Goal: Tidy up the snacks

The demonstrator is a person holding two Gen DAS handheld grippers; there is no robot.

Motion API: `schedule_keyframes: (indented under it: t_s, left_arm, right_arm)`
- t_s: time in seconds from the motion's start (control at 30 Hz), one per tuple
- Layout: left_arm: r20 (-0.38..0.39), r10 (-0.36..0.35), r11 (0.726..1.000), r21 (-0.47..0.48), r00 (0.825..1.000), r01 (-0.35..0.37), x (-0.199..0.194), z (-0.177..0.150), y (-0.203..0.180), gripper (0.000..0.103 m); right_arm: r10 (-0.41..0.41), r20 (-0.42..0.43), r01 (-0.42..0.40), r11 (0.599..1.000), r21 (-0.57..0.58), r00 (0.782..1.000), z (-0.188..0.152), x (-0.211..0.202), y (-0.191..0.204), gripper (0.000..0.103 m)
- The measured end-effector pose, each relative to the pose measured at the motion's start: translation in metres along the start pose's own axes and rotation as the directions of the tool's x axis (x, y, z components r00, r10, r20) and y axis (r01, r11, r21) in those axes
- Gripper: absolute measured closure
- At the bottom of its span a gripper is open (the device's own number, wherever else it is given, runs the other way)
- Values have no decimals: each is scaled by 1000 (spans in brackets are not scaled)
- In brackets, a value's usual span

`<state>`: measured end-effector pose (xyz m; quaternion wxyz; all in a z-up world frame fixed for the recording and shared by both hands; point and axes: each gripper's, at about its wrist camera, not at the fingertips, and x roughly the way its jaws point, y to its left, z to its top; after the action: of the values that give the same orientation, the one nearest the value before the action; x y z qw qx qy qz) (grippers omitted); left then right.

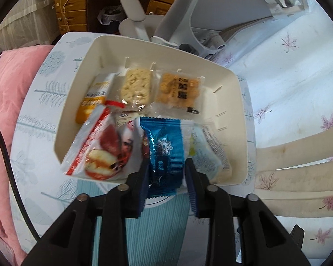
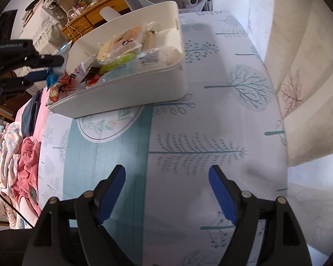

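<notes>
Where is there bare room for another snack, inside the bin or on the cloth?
Inside the white bin, only a strip along the right wall, beside the orange cracker pack, is bare; the rest is crowded. The tree-print cloth between the bin and the right gripper is free.

So the right tongs (image 2: 166,177) hang wide open over a tree-print sheet (image 2: 211,115) with a teal stripe, nothing between the blue pads (image 2: 222,192). Further back sits a white bin (image 2: 131,90) stuffed with snack packets (image 2: 122,53), one red-and-white packet (image 2: 60,90) poking over its near-left end. The left tongs (image 2: 53,66) come in from the left edge with a blue wrapper (image 2: 53,77) between the tips; can't tell if they're actually pinching it. Pink bedding (image 2: 26,155) piles up far left.
</notes>
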<state>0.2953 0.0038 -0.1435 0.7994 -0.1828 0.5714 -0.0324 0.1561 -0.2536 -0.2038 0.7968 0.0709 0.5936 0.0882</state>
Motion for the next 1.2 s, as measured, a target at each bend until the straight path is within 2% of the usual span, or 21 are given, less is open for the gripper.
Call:
schedule_keyframes:
  t_s: [0.07, 0.23, 0.3, 0.37, 0.5, 0.63, 0.83, 0.9, 1.0, 1.1, 1.2]
  left_arm:
    - [3, 12, 1000, 14, 1000, -12, 0, -1, -4, 61]
    - [-1, 21, 1000, 24, 1000, -21, -8, -13, -2, 61]
    - [5, 23, 999, 26, 1000, -23, -15, -23, 3, 57]
    - [5, 25, 999, 36, 1000, -25, -24, -37, 9, 49]
    - [31, 4, 999, 44, 1000, -5, -48, -72, 32, 40]
    - [57, 49, 995, 83, 997, -54, -75, -110, 52, 37]
    - [85, 43, 997, 65, 995, -48, -127, -151, 66, 31]
    - [124, 44, 996, 69, 991, -52, -147, -163, 62, 23]
    - [172, 49, 996, 69, 984, -61, -172, -175, 49, 23]
    - [224, 55, 994, 75, 973, -74, -195, -184, 36, 18]
    - [251, 84, 990, 93, 964, -110, -213, -196, 24, 17]
  right_arm:
    - [-1, 3, 1, 1000, 11, 1000, -1, -2, -3, 21]
    - [-4, 13, 4, 999, 44, 1000, -7, -7, 2, 19]
    - [-4, 26, 2, 999, 53, 1000, -12, -11, 8, 16]
    - [-10, 35, 8, 998, 64, 999, -19, -14, 17, 14]
    - [-19, 50, 14, 996, 92, 999, -37, -21, 38, 9]
    - [-44, 59, 39, 995, 97, 997, -62, -34, 61, 9]
    - [-2, 52, 3, 1000, -12, 999, -78, -72, 96, 8]
    - [-1, 71, 5, 998, -60, 997, -76, -93, 106, 8]
    - [-14, 84, 23, 995, -100, 996, -72, -124, 115, 8]
    - [4, 115, 10, 992, -122, 993, -75, -154, 122, 6]
    - [27, 138, -6, 989, -151, 990, -81, -172, 129, 3]
